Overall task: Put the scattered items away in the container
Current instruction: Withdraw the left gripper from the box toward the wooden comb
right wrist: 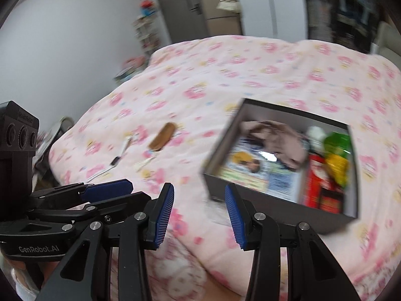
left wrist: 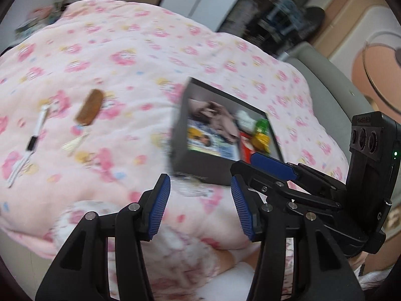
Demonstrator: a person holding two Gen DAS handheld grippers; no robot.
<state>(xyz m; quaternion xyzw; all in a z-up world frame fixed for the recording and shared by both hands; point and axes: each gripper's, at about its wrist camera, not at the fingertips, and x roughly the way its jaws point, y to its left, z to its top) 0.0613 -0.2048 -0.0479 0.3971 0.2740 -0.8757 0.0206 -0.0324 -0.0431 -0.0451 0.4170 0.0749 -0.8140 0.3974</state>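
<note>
A dark open box (left wrist: 203,168) (right wrist: 253,202) sits on a pink flowered quilt (left wrist: 120,57) (right wrist: 250,75). It holds a magazine (left wrist: 210,140) (right wrist: 258,173), a beige cloth (right wrist: 280,140), a green and yellow packet (left wrist: 262,133) (right wrist: 337,155) and a red pack (right wrist: 317,188). Left of the box lie a brown bar (left wrist: 90,109) (right wrist: 163,135), a black and white pen (left wrist: 35,138) (right wrist: 120,155) and a pale flat stick (left wrist: 75,141) (right wrist: 145,163). My left gripper (left wrist: 200,205) is open and empty, short of the box. My right gripper (right wrist: 199,215) is open and empty beside the box's near left corner.
The right gripper's body (left wrist: 363,175) shows at the left view's right edge, the left gripper's body (right wrist: 22,175) at the right view's left. Beyond the bed stand a grey cabinet (right wrist: 175,7), shelves (right wrist: 147,32) and dark bookshelves (left wrist: 275,17). A grey bed edge (left wrist: 323,85) runs on the right.
</note>
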